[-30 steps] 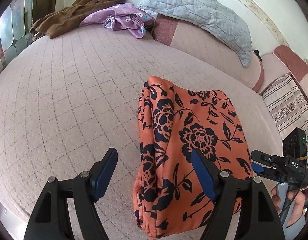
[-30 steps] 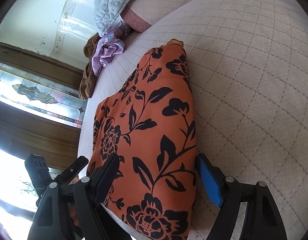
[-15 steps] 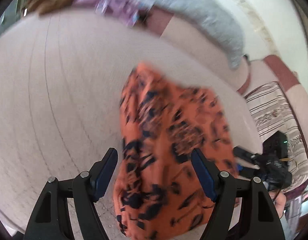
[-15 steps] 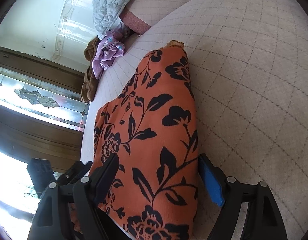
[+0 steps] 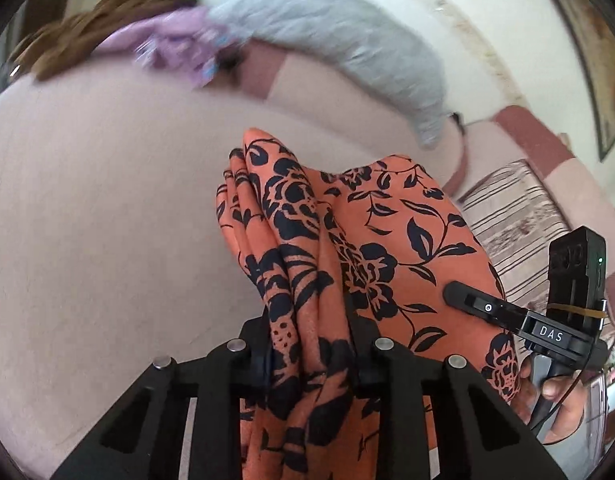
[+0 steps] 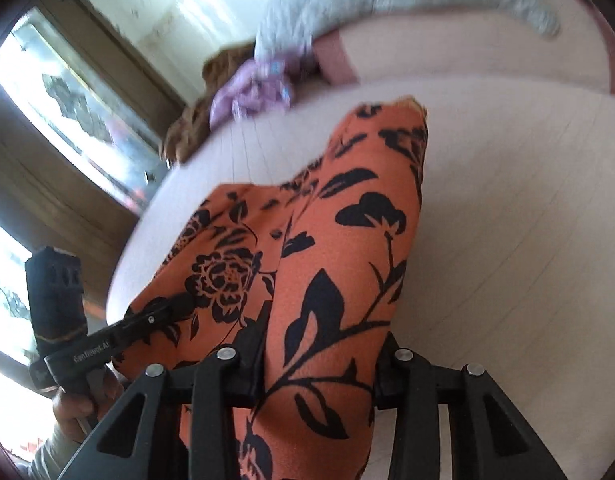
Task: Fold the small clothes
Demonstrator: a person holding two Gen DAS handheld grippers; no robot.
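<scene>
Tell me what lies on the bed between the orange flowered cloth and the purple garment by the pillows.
Nothing: in the left wrist view only bare bedspread lies between the orange cloth and the purple garment. The right wrist view shows the same.

- Your left gripper's [image 5: 309, 356] pads are buried in the bunched folds of the orange, black-flowered cloth [image 5: 387, 240]; its jaws are closing on that cloth.
- Your right gripper's [image 6: 319, 368] pads vanish likewise, jaws closing on the same cloth, whose near end runs off the bottom edge.
- The grey quilted pillow [image 5: 347, 36], crumpled purple garment [image 5: 175, 44] and brown garment [image 5: 107, 20] are smeared by motion blur.
- The hand [image 6: 79, 400] gripping the left handle is partly cut off.
</scene>
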